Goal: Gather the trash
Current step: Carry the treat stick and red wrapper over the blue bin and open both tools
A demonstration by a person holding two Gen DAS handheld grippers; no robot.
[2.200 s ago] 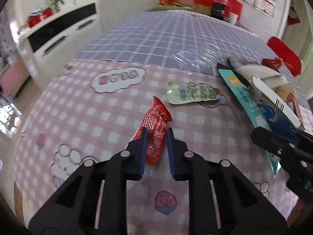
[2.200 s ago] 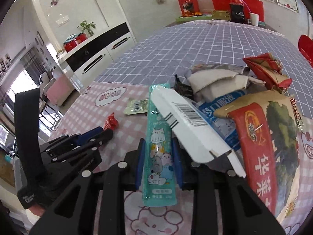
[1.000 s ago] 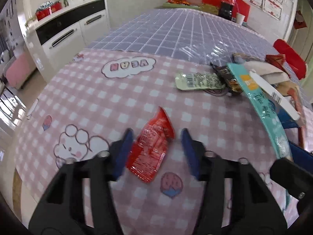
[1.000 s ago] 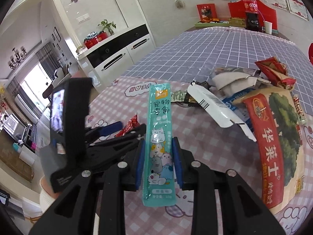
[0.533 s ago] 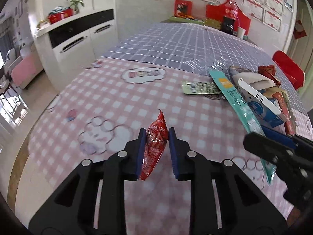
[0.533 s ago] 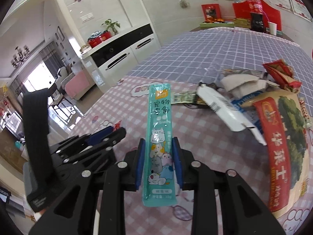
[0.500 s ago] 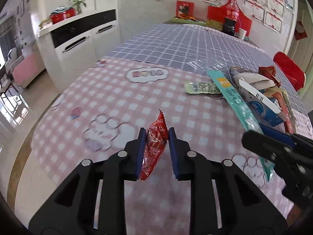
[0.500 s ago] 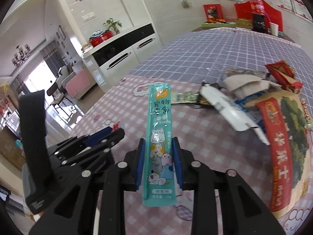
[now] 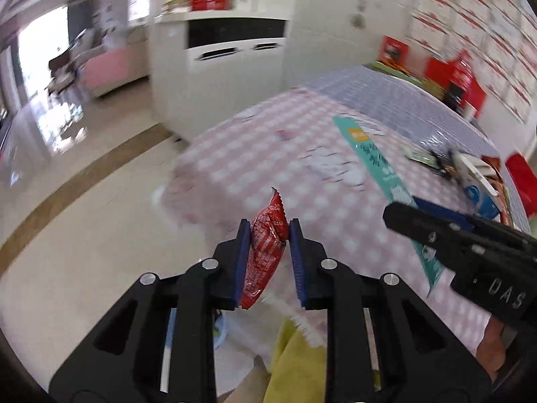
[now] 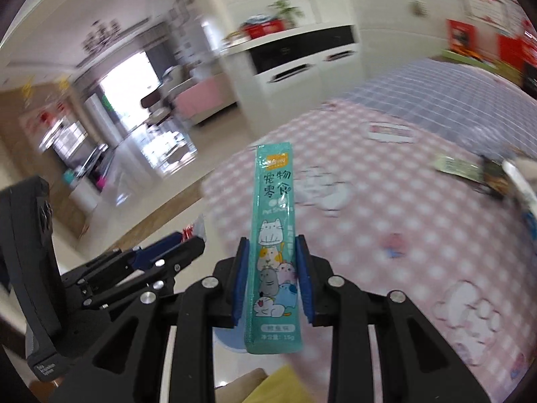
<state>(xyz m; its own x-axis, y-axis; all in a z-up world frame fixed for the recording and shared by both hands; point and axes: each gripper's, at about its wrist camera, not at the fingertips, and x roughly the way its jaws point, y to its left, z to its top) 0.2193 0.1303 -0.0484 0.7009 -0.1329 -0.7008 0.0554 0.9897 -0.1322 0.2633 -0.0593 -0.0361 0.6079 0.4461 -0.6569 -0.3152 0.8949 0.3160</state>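
My left gripper (image 9: 267, 231) is shut on a small red snack wrapper (image 9: 266, 243) and holds it in the air past the near left edge of the table. My right gripper (image 10: 272, 245) is shut on a long teal pet-snack sachet (image 10: 274, 235), held upright over the table's edge. The sachet also shows in the left wrist view (image 9: 379, 161), with the right gripper's fingers (image 9: 446, 225) beside it. The left gripper appears low and left in the right wrist view (image 10: 181, 248). A pile of other wrappers (image 9: 470, 174) lies on the table to the right.
The table has a pink checked cloth (image 9: 302, 154) and a purple checked cloth (image 9: 402, 100) further back. A green wrapper (image 10: 456, 168) lies on the pink cloth. A white cabinet (image 9: 228, 57) stands beyond the floor (image 9: 84, 201). A pale blue rim (image 10: 228, 339) shows below the grippers.
Both grippers have swung left and back from the table, each carrying its wrapper. The view now takes in the floor and the table's near edge, with motion blur.
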